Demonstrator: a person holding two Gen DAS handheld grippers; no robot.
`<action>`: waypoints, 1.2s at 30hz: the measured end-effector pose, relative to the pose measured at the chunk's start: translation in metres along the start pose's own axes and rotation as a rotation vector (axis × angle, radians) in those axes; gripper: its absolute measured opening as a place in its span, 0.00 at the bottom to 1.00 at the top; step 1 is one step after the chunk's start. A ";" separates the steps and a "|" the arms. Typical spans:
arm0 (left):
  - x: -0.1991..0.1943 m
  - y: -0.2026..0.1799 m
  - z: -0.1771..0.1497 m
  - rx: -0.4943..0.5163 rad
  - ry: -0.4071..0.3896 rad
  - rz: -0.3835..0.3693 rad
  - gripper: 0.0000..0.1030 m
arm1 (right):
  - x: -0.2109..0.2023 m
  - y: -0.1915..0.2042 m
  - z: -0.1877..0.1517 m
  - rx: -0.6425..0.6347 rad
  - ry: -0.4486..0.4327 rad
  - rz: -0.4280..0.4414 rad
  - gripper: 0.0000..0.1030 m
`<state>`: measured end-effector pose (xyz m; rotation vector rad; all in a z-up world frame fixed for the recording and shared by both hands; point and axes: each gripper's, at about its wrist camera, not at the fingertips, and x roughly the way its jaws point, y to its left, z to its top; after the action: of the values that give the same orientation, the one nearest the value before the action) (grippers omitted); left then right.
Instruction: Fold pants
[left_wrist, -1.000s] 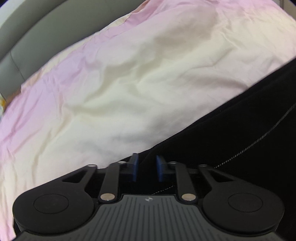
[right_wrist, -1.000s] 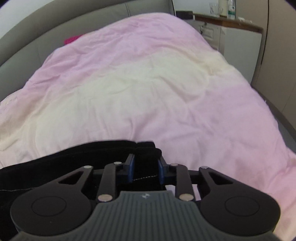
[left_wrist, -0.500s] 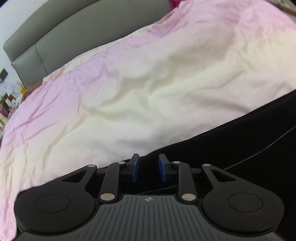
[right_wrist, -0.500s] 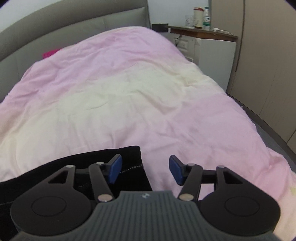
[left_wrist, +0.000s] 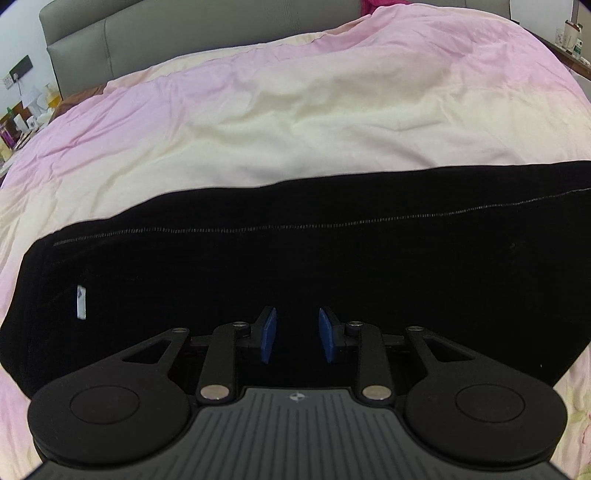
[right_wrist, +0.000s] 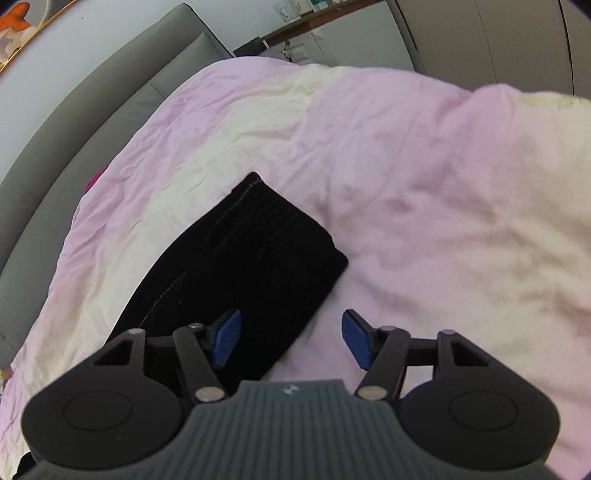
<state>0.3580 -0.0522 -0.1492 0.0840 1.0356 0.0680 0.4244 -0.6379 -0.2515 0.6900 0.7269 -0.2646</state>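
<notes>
The black pants (left_wrist: 295, 258) lie flat on the pink and cream bed cover, stretched left to right in the left wrist view, with a white label (left_wrist: 80, 302) near their left end. In the right wrist view the pants (right_wrist: 251, 266) lie as a long strip with their ribbed end pointing away. My left gripper (left_wrist: 297, 336) hovers over the pants with its blue pads a little apart and nothing between them. My right gripper (right_wrist: 290, 339) is wide open above the pants' right edge and holds nothing.
The bed cover (left_wrist: 295, 110) fills both views. A grey padded headboard (left_wrist: 110, 40) stands behind it. A cluttered side table (left_wrist: 22, 122) is at the far left. A shelf and white cupboards (right_wrist: 369, 33) stand beyond the bed in the right wrist view.
Both grippers let go of the pants and lifted away. The right opened wide first and swung up and round. The left drew back, so the whole pants now show.
</notes>
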 end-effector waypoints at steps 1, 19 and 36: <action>-0.001 0.000 -0.004 -0.007 0.012 0.002 0.32 | -0.001 -0.004 -0.002 0.001 0.014 0.008 0.57; -0.003 0.010 -0.020 -0.035 0.093 -0.049 0.42 | 0.067 -0.059 0.031 0.265 0.208 0.207 0.56; 0.003 0.028 -0.030 -0.058 0.089 -0.123 0.42 | 0.055 -0.053 0.044 0.327 0.070 0.218 0.28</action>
<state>0.3339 -0.0233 -0.1643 -0.0357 1.1251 -0.0100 0.4631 -0.7061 -0.2912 1.0859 0.6745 -0.1603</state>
